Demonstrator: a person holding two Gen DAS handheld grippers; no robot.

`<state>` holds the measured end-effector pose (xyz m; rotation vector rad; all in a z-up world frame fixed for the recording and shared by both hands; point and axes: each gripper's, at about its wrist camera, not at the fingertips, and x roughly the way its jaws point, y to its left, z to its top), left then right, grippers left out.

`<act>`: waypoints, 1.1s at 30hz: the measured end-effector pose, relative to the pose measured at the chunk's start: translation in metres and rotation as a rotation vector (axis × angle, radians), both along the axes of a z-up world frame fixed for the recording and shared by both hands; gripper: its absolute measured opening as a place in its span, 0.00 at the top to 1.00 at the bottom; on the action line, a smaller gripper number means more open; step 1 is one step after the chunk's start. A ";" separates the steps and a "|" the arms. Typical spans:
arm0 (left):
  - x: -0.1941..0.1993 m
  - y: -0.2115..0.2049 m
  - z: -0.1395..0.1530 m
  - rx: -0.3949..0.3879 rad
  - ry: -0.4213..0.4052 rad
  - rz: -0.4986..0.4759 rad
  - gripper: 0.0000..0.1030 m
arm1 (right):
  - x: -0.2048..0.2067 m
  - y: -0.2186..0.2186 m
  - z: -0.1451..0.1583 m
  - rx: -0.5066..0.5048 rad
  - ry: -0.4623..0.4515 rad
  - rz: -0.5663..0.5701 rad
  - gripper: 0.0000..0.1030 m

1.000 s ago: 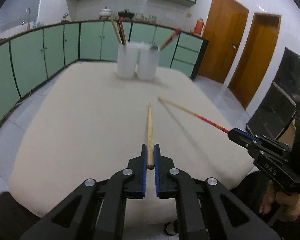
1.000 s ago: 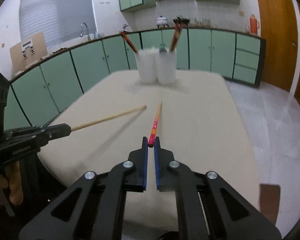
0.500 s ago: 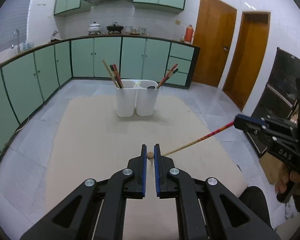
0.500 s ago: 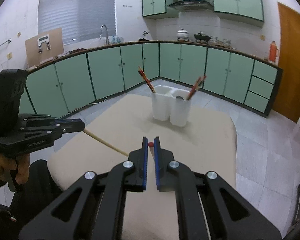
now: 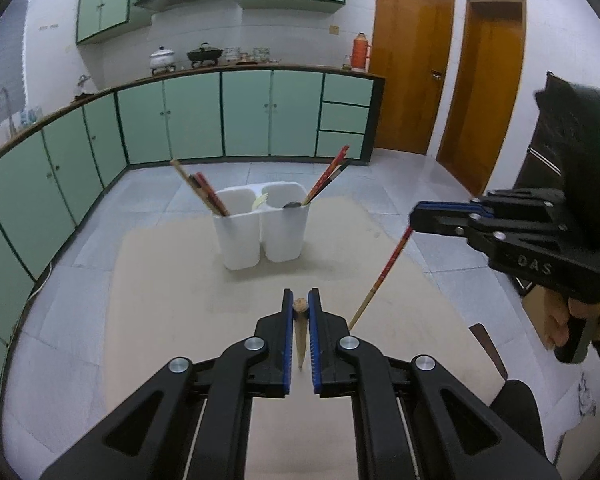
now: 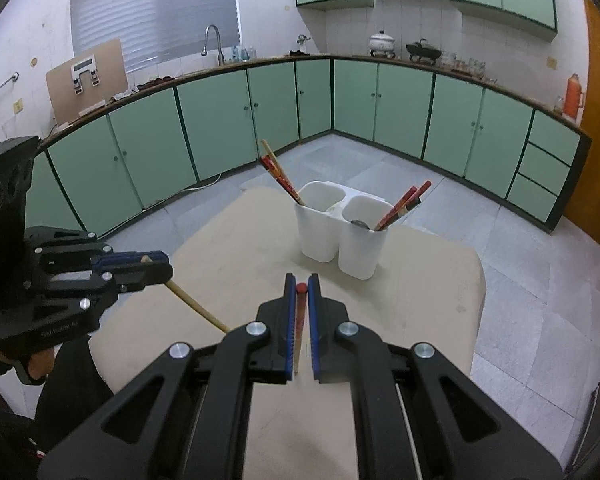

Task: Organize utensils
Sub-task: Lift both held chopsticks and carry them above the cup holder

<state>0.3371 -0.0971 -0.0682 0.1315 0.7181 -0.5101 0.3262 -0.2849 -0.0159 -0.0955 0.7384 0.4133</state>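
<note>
My left gripper (image 5: 300,304) is shut on a plain wooden chopstick (image 5: 299,332) that hangs tip-down above the beige table (image 5: 172,288). My right gripper (image 6: 301,286) is shut on a red chopstick (image 6: 299,320), also held tip-down. Each gripper shows in the other's view: the right one (image 5: 416,216) with the red chopstick (image 5: 384,276), the left one (image 6: 160,266) with the wooden chopstick (image 6: 196,304). A white two-compartment holder (image 5: 260,224) (image 6: 340,236) stands at the far end of the table, with chopsticks leaning in both cups and a spoon in the right cup.
Green kitchen cabinets (image 6: 220,120) run along the walls beyond the table. Two wooden doors (image 5: 412,80) stand at the right. A grey tiled floor (image 6: 520,280) surrounds the table.
Both grippers have risen and tipped, turning their chopsticks from pointing forward to hanging tip-down. The holder now sits lower and farther off in both views.
</note>
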 end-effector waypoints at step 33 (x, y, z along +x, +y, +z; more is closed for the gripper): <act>0.129 0.006 0.152 -0.052 -0.160 0.093 0.93 | 0.108 0.001 0.154 0.009 -0.115 -0.037 0.95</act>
